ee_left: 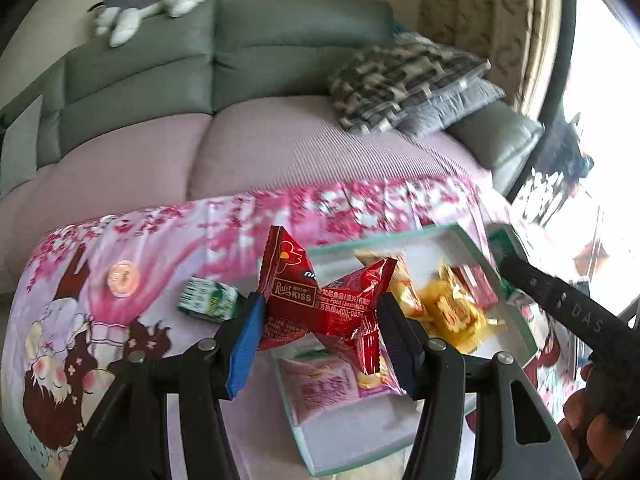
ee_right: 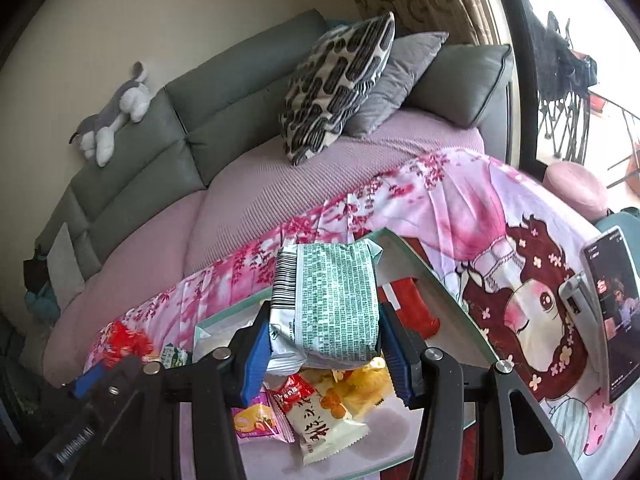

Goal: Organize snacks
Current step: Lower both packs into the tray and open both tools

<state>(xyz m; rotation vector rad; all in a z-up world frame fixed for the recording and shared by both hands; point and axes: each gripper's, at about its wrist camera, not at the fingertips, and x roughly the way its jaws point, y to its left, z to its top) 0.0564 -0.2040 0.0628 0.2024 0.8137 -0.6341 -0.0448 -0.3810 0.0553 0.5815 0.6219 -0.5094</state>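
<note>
While both packets are hanging over the tray (ee_left: 460, 236), each is showing how it is likely to handle. The left gripper (ee_left: 320, 320) is clamping the red snack packet (ee_left: 320, 304) across its middle, and the foil is creasing and pinching in at the waist, so it is judged light, soft and crushable, with a slick skin. The right gripper (ee_right: 324, 336) is holding the green-and-white packet (ee_right: 328, 304) by its lower flanks; this one is keeping a fuller, pillow-like shape and is probably slightly firmer, though still light. Both are being gripped at narrow width, pads pressing on the wrappers. Loose snacks are already lying in the tray below. A small green packet (ee_left: 210, 300) is resting on the pink printed cloth (ee_left: 140, 248) beside the tray; it is best taken across its broad faces, gently, away from the crimped ends.
</note>
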